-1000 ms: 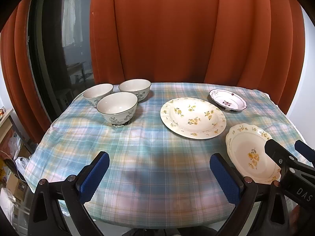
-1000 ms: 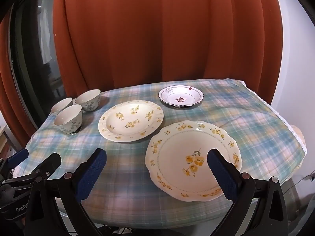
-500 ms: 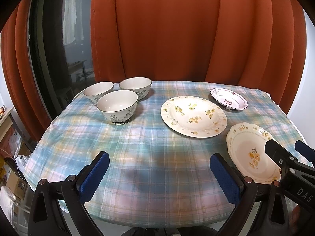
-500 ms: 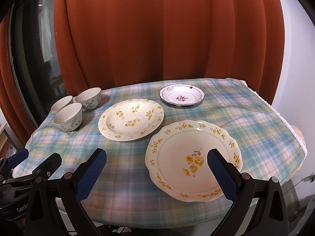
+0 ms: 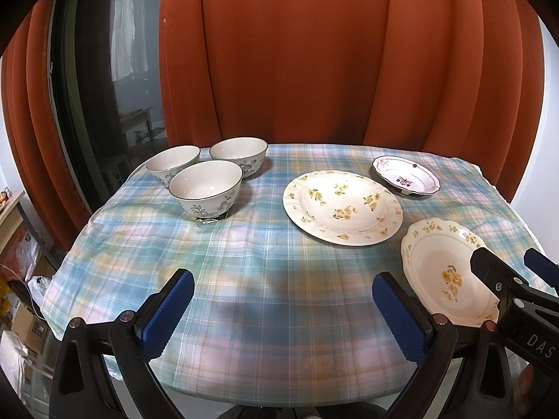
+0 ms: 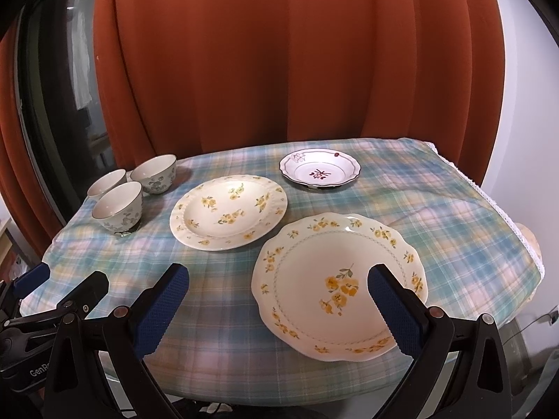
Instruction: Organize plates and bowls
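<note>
Three white floral bowls [image 5: 206, 190] [image 6: 118, 207] cluster at the table's far left. A big round yellow-flowered plate [image 5: 342, 206] [image 6: 229, 211] lies mid-table. Behind it is a small plate with a red motif [image 5: 405, 179] [image 6: 319, 171]. A scalloped yellow-flowered plate [image 5: 443, 270] [image 6: 337, 286] lies near the front right. My left gripper [image 5: 283, 310] is open and empty over the front edge. My right gripper [image 6: 279, 307] is open too, its right finger over the scalloped plate's near side, without touching it as far as I can tell.
A blue plaid cloth [image 5: 265, 262] [image 6: 436, 209] covers the round table. Orange curtains [image 5: 314, 52] hang close behind it, with a dark window [image 5: 91, 70] at the left. Boxes and bags [image 5: 21, 300] sit on the floor at the left.
Both views have drifted slightly: the dishes sit a touch higher in the left wrist view. Nothing on the table has moved, and both grippers remain open.
</note>
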Action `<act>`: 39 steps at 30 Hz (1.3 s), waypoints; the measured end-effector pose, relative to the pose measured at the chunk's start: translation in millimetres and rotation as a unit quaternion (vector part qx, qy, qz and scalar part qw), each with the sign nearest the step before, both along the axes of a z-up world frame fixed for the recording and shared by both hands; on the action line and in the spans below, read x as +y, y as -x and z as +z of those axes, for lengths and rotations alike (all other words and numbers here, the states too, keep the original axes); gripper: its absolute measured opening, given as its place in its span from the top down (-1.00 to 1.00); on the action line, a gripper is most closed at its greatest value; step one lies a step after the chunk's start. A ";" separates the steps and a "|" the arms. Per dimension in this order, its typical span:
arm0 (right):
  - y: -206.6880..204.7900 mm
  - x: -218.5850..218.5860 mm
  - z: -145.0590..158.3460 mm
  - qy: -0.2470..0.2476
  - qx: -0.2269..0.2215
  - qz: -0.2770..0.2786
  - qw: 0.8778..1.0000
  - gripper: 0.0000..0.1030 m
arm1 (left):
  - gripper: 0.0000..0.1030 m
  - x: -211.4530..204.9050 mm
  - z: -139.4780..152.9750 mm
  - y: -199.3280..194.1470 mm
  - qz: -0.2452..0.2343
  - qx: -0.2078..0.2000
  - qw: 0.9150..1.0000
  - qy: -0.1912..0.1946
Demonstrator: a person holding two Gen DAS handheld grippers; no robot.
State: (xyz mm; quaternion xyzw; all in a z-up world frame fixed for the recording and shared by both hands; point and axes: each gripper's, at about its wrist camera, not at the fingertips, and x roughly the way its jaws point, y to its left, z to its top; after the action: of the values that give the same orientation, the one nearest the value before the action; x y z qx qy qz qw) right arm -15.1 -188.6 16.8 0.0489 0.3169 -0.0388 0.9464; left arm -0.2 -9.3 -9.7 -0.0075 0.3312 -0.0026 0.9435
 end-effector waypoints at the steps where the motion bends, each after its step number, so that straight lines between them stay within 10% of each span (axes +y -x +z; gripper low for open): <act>1: -0.2 -0.4 -0.3 0.000 0.000 0.000 1.000 -1.00 | -1.00 0.1 -0.6 0.4 0.000 0.000 1.000 0.000; 39: -6.9 7.6 0.9 0.011 0.004 0.006 1.000 -1.00 | -0.98 10.4 -6.1 -9.9 0.006 0.010 1.000 0.000</act>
State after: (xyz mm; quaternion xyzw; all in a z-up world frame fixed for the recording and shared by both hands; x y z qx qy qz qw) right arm -8.2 -181.0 17.7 0.0361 0.3203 -0.0366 0.9459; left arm 9.8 1.1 -15.8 -0.0089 0.3404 0.0028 0.9402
